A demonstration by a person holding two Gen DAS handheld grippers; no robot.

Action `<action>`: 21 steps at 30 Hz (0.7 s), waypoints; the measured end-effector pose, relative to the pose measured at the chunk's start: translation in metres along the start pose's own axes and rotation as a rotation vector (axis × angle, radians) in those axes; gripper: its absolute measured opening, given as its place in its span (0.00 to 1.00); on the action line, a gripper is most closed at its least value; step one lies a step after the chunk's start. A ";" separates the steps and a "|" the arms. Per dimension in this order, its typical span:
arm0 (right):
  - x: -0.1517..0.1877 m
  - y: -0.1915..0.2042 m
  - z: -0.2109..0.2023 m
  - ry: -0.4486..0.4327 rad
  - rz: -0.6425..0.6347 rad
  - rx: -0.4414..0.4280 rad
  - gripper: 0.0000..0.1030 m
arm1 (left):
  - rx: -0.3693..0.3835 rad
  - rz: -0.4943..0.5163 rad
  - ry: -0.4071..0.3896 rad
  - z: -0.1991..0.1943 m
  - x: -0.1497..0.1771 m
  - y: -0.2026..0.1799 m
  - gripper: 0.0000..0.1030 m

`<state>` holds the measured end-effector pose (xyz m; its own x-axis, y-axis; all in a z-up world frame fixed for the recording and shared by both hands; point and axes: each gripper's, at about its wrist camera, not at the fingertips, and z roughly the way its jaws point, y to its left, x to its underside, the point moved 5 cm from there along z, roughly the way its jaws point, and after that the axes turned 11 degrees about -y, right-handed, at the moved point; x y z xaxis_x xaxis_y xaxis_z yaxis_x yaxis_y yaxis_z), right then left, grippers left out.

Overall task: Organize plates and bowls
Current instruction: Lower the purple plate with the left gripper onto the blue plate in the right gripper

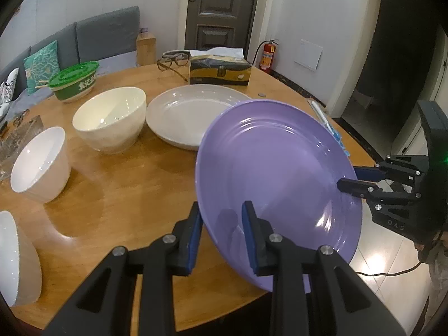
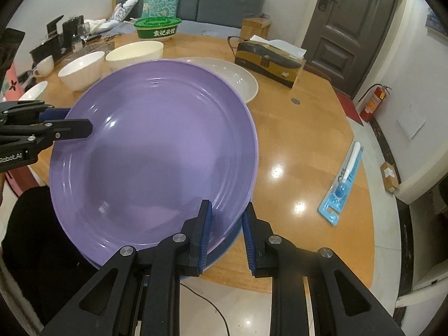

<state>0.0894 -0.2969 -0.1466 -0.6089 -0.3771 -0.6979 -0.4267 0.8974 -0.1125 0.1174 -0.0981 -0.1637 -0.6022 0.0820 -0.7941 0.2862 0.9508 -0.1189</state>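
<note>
A large purple plate (image 1: pixel 274 173) (image 2: pixel 151 151) hangs tilted over the near edge of the round wooden table (image 1: pixel 117 184), held from two sides. My left gripper (image 1: pixel 222 212) (image 2: pixel 84 123) is shut on its rim, one pad above and one below. My right gripper (image 2: pixel 228 207) (image 1: pixel 347 179) is shut on the opposite rim. Behind it on the table lie a white plate (image 1: pixel 182 112) (image 2: pixel 246 81), a cream bowl (image 1: pixel 112 117) (image 2: pixel 134 51) and a white bowl (image 1: pixel 39 159) (image 2: pixel 81 70). Another white bowl (image 1: pixel 14 257) (image 2: pixel 33 89) sits at the left edge.
At the back stand a tissue box (image 1: pixel 219 70) (image 2: pixel 268 61), a green-lidded container (image 1: pixel 75 81) (image 2: pixel 156 28) and glasses (image 1: pixel 170 61). A packaged toothbrush (image 2: pixel 341 182) lies to the right, a coin (image 2: pixel 295 101) near it. A white cup (image 2: pixel 44 65) and clutter fill the far left.
</note>
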 end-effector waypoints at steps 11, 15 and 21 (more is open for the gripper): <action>0.009 0.002 -0.001 0.019 -0.002 0.003 0.20 | 0.016 0.030 0.033 0.012 0.006 0.000 0.25; 0.011 0.001 -0.001 0.023 0.002 0.001 0.20 | 0.018 0.038 0.036 0.014 0.007 -0.002 0.27; 0.012 0.001 0.001 0.028 0.008 0.000 0.21 | 0.018 0.038 0.043 0.016 0.009 0.001 0.31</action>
<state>0.0823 -0.3008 -0.1555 -0.6308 -0.3763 -0.6786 -0.4219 0.9003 -0.1070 0.1239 -0.1014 -0.1801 -0.6224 0.1309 -0.7716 0.3224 0.9413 -0.1004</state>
